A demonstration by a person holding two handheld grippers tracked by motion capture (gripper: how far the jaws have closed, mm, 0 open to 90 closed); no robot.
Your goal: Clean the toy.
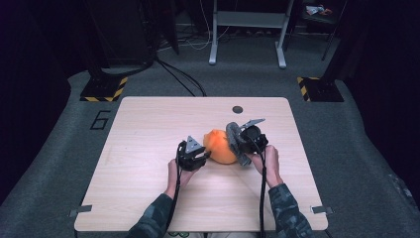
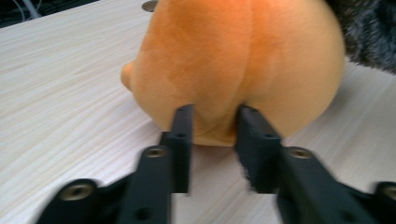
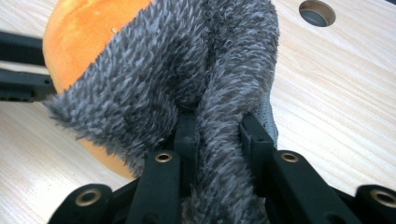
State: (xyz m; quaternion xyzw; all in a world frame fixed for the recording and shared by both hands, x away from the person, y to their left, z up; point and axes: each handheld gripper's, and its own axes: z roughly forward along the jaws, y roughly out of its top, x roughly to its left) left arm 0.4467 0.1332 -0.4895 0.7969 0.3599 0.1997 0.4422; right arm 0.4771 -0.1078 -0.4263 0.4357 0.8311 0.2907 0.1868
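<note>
Starting closest in: the right gripper (image 3: 212, 128) has its jaws clamped on a fold of the grey furry piece (image 3: 187, 70), with the fuzz bunched up between the two black fingers (image 3: 254, 135) and spilling over them. The left gripper (image 2: 212, 128) has its jaws partway closed, pinching a small ridge at the bottom edge of the orange plush toy (image 2: 233, 65), right where it meets the table (image 2: 60, 79). The tips press into the fabric on both sides.

From the high view, both hands come up from the near edge, forearms in camo-pattern sleeves (image 1: 289, 215), angled slightly inward toward each other. The left gripper (image 1: 200, 156) sits low at the toy's left side, and the right gripper (image 1: 242, 144) is a bit higher and tilted, at the toy's right side, holding the grey fur against it.

The orange plush toy (image 1: 220, 146) rests on the table around the middle, a little right of centre. Farther back there's a round cable hole (image 1: 237, 109) near the far edge.
</note>
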